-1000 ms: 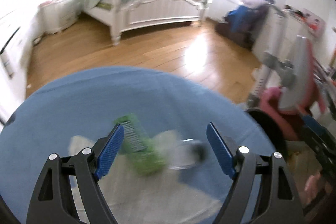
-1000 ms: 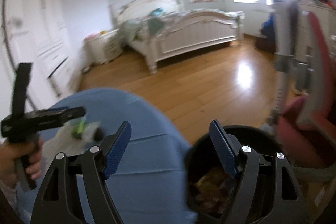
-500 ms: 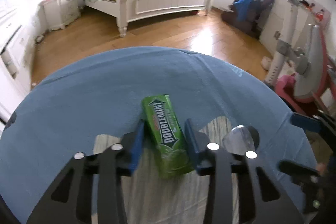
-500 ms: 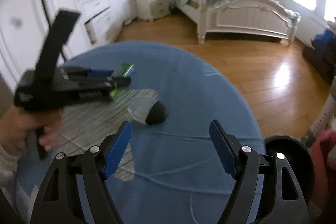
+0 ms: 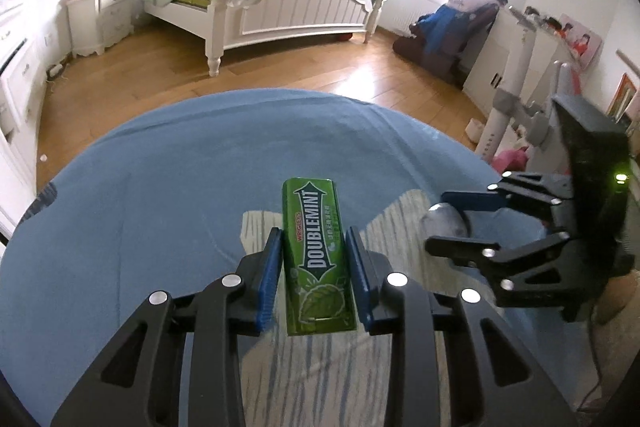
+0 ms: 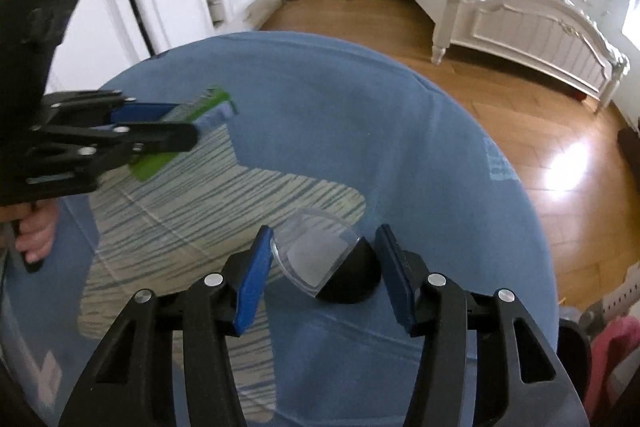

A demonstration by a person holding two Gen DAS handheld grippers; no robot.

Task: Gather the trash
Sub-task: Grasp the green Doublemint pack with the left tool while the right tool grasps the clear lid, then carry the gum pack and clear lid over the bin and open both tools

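A bedroom with a wood floor and a white bed [image 5: 256, 3] at 12 o'clock lies behind a round table under a blue cloth [image 5: 160, 187]. The left gripper [image 5: 313, 267] has just closed on the green gum pack [image 5: 318, 259]; both pads press its long sides, with the pack at centre, pointing to 12 o'clock. The right gripper [image 6: 326, 275] has just been closing around the clear-and-black dome [image 6: 332, 267], which sits on the cloth between the jaws; the left pad is at its clear edge, the right pad stands slightly apart, so no grip is confirmed. Risk: the dome's curved shell may squirt out under off-centre pinching. The pack may pivot if lifted quickly. The bin [image 6: 572, 351] shows only partly at 4 o'clock.
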